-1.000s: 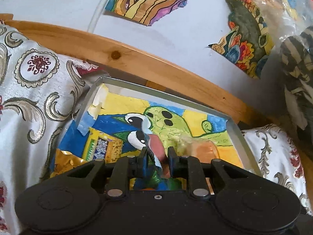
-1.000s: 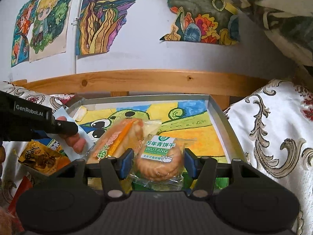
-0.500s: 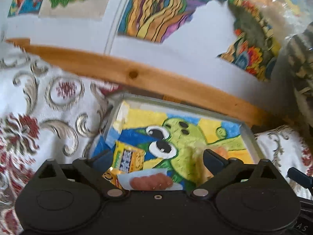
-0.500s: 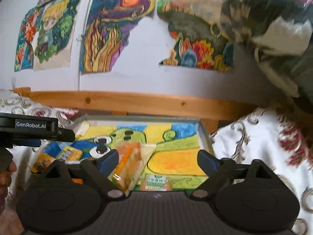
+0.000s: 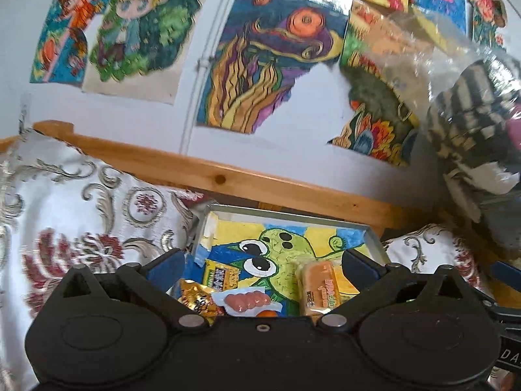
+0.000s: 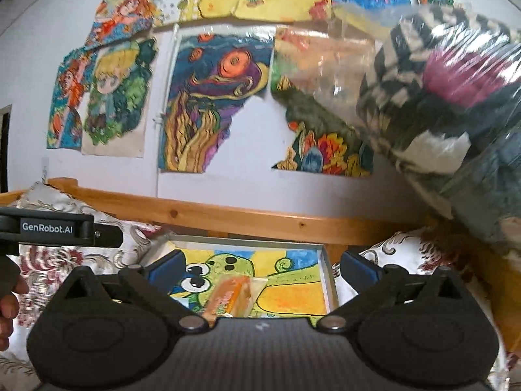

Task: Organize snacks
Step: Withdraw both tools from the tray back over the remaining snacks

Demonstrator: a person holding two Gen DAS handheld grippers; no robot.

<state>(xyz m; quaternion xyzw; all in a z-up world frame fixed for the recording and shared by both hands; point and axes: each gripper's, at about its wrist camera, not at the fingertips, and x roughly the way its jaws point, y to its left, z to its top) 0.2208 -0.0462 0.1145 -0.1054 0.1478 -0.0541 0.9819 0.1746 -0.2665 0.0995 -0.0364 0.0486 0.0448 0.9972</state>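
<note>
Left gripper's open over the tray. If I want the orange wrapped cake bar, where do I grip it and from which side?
Grip the orange cake bar across its narrow width at mid-length. It lies flat in the tray, long axis running away from the left gripper, so come down from above with a finger on each long side. It sits right of the gap, so shift right first. The sausage packet lies close on its left.
</note>
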